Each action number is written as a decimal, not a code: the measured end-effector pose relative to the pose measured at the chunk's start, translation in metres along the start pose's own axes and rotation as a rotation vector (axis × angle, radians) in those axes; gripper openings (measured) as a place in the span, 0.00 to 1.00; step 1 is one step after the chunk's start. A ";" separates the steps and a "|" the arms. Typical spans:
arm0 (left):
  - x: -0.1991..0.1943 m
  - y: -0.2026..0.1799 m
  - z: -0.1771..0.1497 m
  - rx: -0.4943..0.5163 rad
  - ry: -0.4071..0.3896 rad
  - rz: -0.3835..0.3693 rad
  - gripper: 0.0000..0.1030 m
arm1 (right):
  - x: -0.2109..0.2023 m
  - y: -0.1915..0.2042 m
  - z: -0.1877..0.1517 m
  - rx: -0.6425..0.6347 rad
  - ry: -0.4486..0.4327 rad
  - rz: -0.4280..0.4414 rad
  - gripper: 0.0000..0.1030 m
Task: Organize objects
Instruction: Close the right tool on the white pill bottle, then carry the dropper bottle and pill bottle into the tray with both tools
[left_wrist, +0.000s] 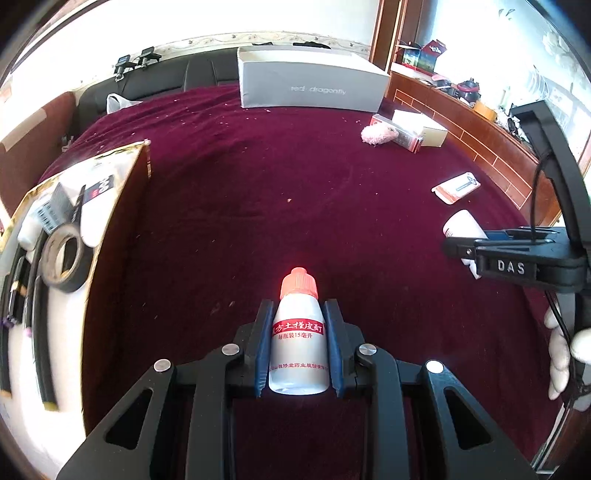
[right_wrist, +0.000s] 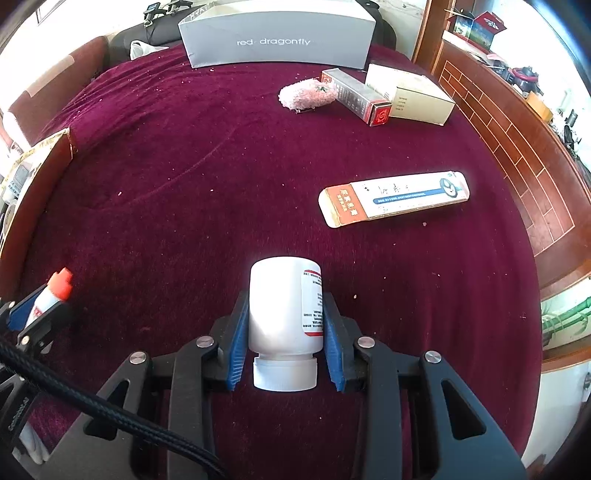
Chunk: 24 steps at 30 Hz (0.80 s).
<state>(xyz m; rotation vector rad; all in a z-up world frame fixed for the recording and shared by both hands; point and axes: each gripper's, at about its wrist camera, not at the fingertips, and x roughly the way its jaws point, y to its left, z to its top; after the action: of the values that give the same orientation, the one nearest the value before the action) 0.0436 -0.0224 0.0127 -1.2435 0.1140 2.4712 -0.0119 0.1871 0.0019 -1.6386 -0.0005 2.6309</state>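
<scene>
Left wrist view looks out over a dark red cloth (left_wrist: 258, 192) that fills most of the scene. Far ahead of the left gripper (left_wrist: 298, 314) stands a long grey box (left_wrist: 310, 85) printed "red dragonfly". To the gripper's left lies an open gold-edged tray (left_wrist: 122, 173) with a tape roll (left_wrist: 62, 258), cables and small packs inside. Ahead and to the right sit a tan carton (left_wrist: 424, 127), a red-ended carton (left_wrist: 408, 139) and a pink fluffy item (left_wrist: 378, 134), close together. Nearer, on the right, lies a flat orange-and-white packet (left_wrist: 456, 186).

The left gripper's blue pads (left_wrist: 261, 354) are closed to a narrow gap and press both sides of a small dropper bottle (left_wrist: 298, 350) with an orange cap, held cap-forward.

Right wrist view shows the right gripper (right_wrist: 286, 317) with its blue pads (right_wrist: 236, 347) against both sides of a white pill bottle (right_wrist: 284, 306). That bottle lies along the fingers, its base pointing ahead and its white cap back toward the camera. From the left wrist, the same bottle shows only partly behind the right gripper's black frame, and a pale gloved hand (left_wrist: 561, 354) grips the handle at the right edge. The packet lies ahead and right of this gripper; the three grouped items and the grey box are further ahead. The dropper bottle and left gripper appear at its far left.
</scene>
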 end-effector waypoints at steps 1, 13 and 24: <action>-0.002 0.001 -0.002 -0.002 -0.002 -0.001 0.22 | 0.000 0.000 0.000 0.005 0.001 -0.001 0.32; -0.045 0.005 -0.011 0.004 -0.093 0.019 0.22 | -0.012 0.001 -0.010 0.051 -0.006 0.018 0.32; -0.075 0.024 -0.017 -0.035 -0.149 0.014 0.22 | -0.047 0.028 -0.013 0.030 -0.063 0.076 0.32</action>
<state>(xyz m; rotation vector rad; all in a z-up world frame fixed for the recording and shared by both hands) 0.0890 -0.0702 0.0595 -1.0707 0.0404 2.5779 0.0191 0.1576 0.0380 -1.5763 0.1003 2.7238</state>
